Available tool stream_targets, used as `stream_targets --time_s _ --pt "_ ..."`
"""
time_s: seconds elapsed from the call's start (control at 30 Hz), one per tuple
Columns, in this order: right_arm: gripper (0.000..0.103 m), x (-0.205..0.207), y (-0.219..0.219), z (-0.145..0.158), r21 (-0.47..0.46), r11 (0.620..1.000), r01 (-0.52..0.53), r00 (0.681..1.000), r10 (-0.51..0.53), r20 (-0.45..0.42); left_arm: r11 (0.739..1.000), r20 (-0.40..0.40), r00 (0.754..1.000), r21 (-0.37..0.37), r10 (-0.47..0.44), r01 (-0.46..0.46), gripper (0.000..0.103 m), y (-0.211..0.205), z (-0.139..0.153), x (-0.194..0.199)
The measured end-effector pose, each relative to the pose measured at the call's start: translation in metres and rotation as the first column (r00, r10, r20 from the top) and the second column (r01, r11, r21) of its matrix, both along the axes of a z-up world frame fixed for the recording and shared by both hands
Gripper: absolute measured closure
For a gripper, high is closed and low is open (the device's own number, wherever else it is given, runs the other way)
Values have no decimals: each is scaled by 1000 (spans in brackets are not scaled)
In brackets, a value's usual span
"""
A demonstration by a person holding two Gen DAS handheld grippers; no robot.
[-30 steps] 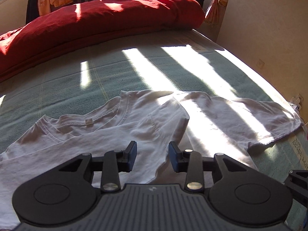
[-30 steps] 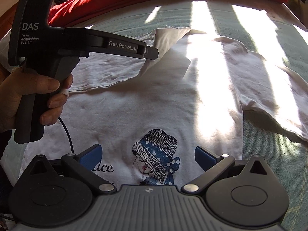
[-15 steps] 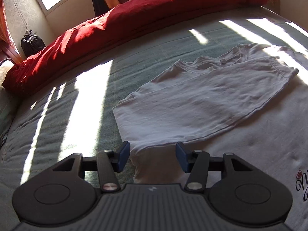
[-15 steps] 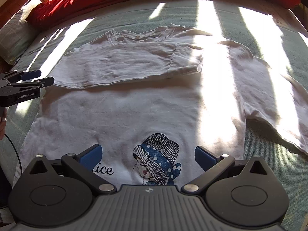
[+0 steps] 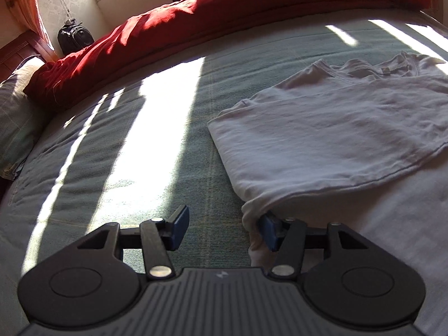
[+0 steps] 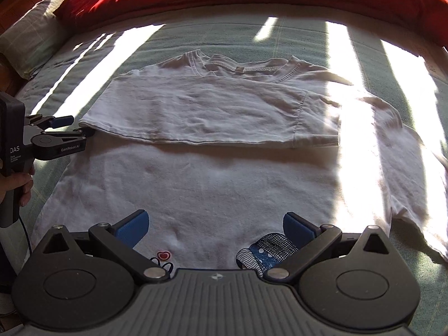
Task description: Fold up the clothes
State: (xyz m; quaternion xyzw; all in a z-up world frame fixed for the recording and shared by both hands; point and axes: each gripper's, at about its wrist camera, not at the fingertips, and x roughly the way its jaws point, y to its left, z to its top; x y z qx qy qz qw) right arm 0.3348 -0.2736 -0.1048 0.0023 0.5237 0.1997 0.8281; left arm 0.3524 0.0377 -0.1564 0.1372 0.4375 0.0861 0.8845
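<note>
White T-shirt (image 6: 212, 184) print half hidden behind wide-open, empty right gripper (image 6: 215, 231); left gripper (image 5: 222, 228) jaws opening at shirt's folded corner, right pad under fabric.

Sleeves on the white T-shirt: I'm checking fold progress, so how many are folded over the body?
1. One sleeve lies folded across the T-shirt below the collar; the other sleeve is spread out flat at the right.

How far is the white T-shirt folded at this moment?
Partly folded. One side of the T-shirt is laid over as a flap across the body; the other sleeve is spread flat and the print uncovered.
</note>
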Motion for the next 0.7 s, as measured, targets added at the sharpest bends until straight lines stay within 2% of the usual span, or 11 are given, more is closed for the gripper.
stream_targets --time_s 0.17,0.27,0.4,0.5,0.67,0.7 --pt "0 21 -19 -4 99 988 122 992 -121 -22 1000 10 1000 -9 -25 25 46 1 4 -3" --pt "5 44 -44 -12 204 946 252 968 -243 -69 999 6 999 -14 -36 36 46 1 3 -1" --pt "13 72 -85 -37 339 834 435 900 -392 -189 999 -9 1000 -48 -13 13 46 5 -1 1" --pt "16 77 -112 -62 463 704 539 842 -462 -279 999 -11 1000 -46 -8 8 44 5 -1 1" --pt "25 89 -127 -77 570 604 558 823 -490 -287 999 -18 1000 -42 -15 14 42 6 -2 2" --pt "26 95 -127 -79 569 603 559 822 -490 -290 999 -20 1000 -42 -14 13 42 6 -1 3"
